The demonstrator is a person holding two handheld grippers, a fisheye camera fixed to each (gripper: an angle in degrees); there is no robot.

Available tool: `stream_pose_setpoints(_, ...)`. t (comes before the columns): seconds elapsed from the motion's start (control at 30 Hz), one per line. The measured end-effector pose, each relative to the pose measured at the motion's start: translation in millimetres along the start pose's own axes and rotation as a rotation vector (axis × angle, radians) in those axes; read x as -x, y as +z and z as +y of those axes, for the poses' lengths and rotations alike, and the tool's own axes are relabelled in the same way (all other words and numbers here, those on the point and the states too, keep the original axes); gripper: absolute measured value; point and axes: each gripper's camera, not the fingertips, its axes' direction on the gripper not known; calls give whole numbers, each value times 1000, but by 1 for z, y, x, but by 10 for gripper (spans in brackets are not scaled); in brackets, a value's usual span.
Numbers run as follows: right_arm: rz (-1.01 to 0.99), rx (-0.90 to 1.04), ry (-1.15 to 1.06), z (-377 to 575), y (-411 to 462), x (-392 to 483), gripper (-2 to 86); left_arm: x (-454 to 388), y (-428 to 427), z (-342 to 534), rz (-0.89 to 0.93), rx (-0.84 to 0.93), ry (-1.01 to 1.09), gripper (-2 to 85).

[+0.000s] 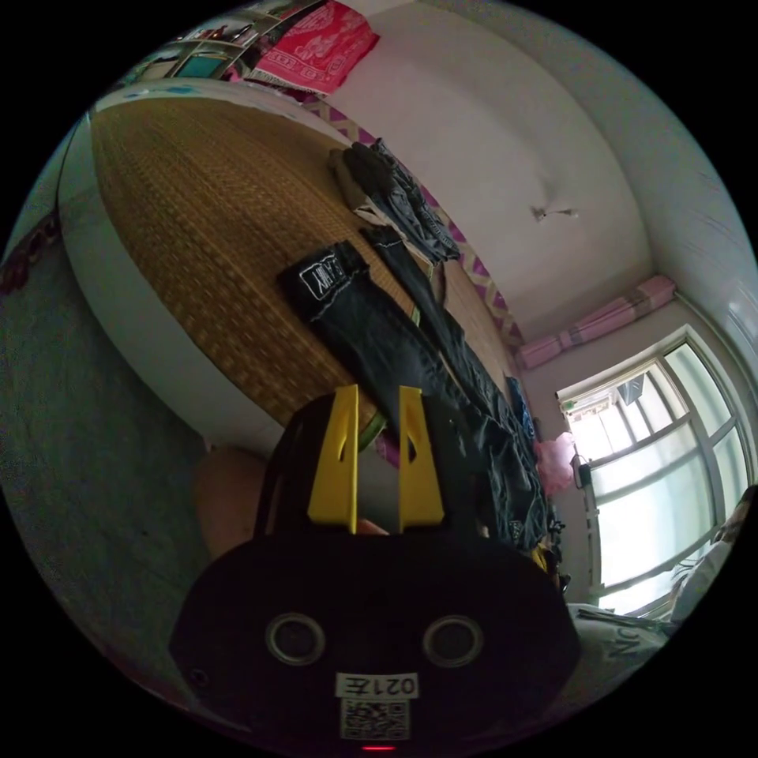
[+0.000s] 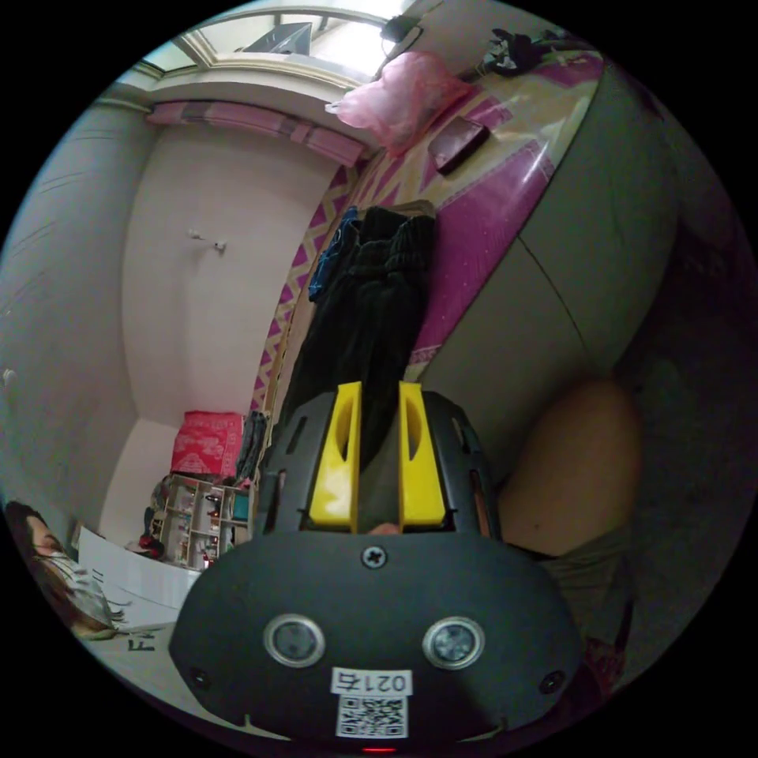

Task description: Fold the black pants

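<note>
Yellow fingers [image 1: 351, 466] of the left gripper [image 1: 377, 395] stand narrowly apart, gripping nothing, just off the bed's near edge [image 1: 158, 332]; black pants [image 1: 395, 347] lie stretched along the mat [image 1: 205, 205] beyond.

Right gripper [image 2: 380, 391] fingers [image 2: 418, 466] likewise stand narrowly parted, dark cloth showing between them; whether they grip it is unclear. Pants [image 2: 371, 316] drape toward the bed's edge [image 2: 505, 316].

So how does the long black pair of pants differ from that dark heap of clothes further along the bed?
The long black pants lie stretched out flat along the woven mat; the dark heap of clothes is bunched up near the wall. The pants show a white-edged patch at one end; the heap shows none. Both are dark fabric resting on the bed.
</note>
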Motion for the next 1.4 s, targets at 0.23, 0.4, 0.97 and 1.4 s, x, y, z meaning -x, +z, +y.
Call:
stream_pose_setpoints(0.23,-71,106,-17,-5,40,7,75,6,15,-25,-55,-56,-42,73)
stream_pose_setpoints(0.4,-83,105,2,-11,55,3,56,6,41,-38,-73,-55,-45,44)
stream_pose_setpoints(0.97,-381,215,-150,-162,149,126,8,-161,177,-201,-150,-7,343,-10)
stream_pose_setpoints(1.4,-143,315,-182,-249,313,124,68,-132,404,-272,-403,82,377,-4)
